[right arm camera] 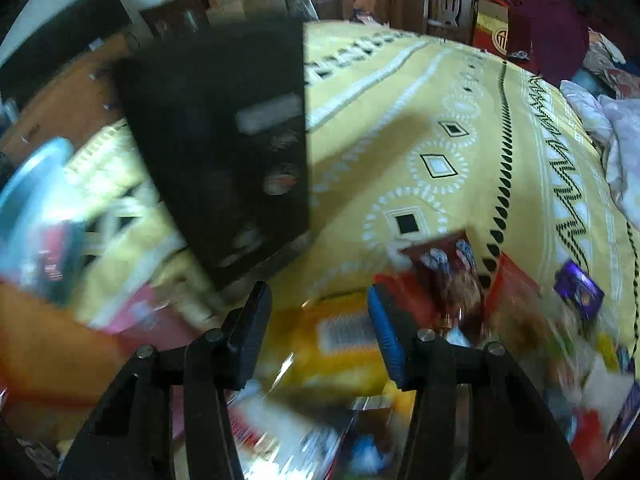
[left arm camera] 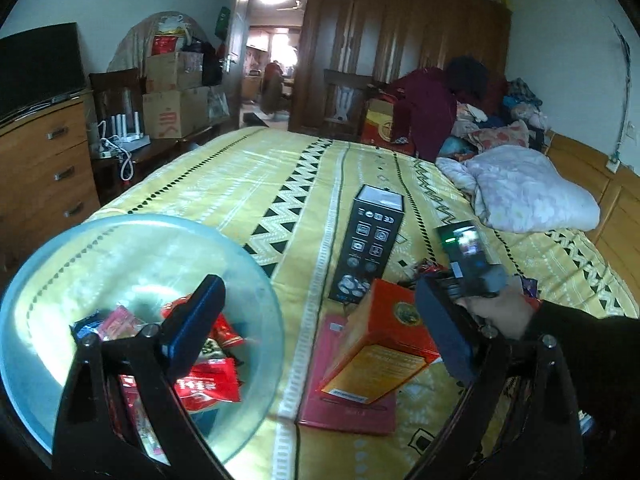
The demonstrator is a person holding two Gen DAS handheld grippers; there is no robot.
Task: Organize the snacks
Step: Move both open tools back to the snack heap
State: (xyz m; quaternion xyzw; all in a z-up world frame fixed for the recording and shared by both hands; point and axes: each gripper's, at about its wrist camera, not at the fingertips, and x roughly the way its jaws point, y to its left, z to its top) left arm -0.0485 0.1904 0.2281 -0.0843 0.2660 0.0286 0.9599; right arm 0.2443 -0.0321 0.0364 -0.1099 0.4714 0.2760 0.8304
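Boxes crowd my yellow bedspread [left arm camera: 248,172]: black box [left arm camera: 370,240], orange box [left arm camera: 384,344]. Left gripper [left arm camera: 316,332] released beside glass bowl [left arm camera: 132,240]; right gripper [right arm camera: 318,332] released over blurred, probably snack, packets [right arm camera: 448,276].

Right hand-held gripper [right arm camera: 316,328] parted over blurred snack packets [right arm camera: 444,280], black box [right arm camera: 224,152] behind

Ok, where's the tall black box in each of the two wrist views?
Left wrist view: the black box stands upright at centre on the yellow bedspread, behind the orange carton.
Right wrist view: the black box is upper left, blurred.
Shared landmark: the glass bowl, left of the box in both.
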